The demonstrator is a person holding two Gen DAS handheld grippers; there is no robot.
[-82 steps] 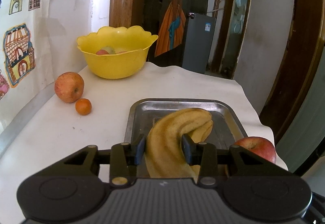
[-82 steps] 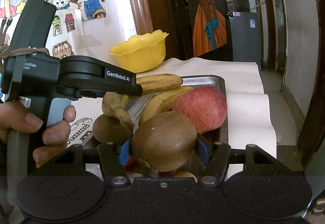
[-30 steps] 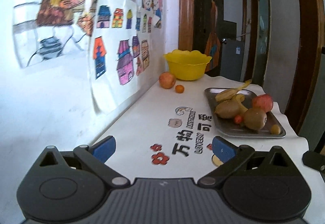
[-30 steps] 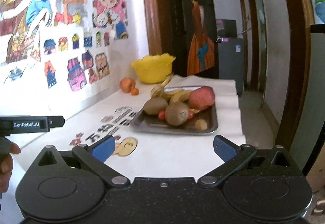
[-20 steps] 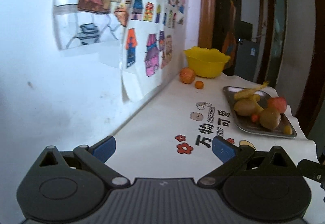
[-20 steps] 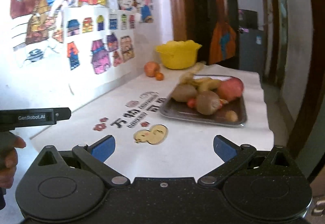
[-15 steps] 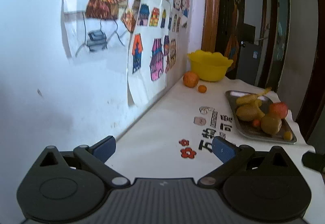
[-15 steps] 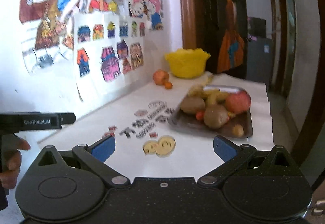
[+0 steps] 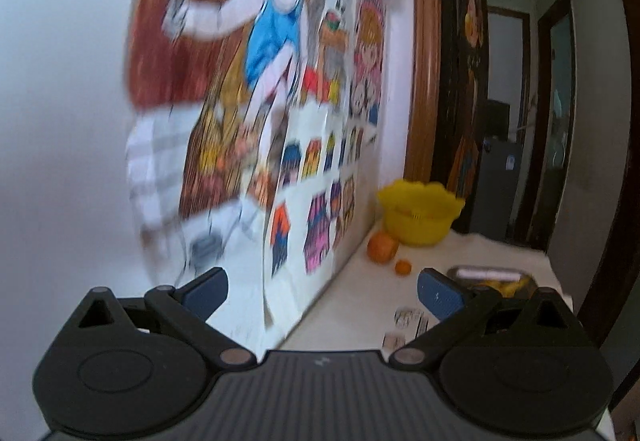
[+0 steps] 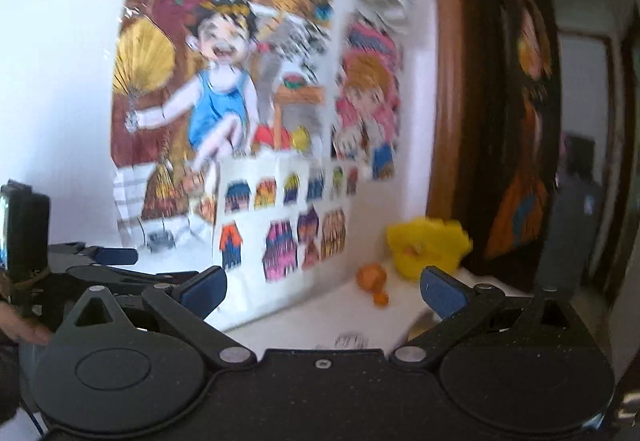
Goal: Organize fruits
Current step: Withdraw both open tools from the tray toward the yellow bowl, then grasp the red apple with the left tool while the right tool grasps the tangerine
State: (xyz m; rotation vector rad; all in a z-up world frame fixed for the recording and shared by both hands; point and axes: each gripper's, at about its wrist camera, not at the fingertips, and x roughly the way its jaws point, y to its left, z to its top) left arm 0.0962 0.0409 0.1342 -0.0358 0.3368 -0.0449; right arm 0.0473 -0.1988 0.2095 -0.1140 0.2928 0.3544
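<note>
Both the left gripper [image 9: 322,291] and the right gripper [image 10: 323,289] are spread apart and empty, far from the fruit. An apple [image 9: 382,248] and small orange [image 9: 403,267] sit beside the yellow bowl [image 9: 420,217]; the tray [image 9: 490,275] is nearby. Next, I'd guess, comes reaching in for those two.

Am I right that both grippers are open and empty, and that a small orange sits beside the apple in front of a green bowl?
Not quite: the bowl is yellow, as the left wrist view shows. The rest holds: left gripper and right gripper are open and empty, and the small orange sits beside the apple.
</note>
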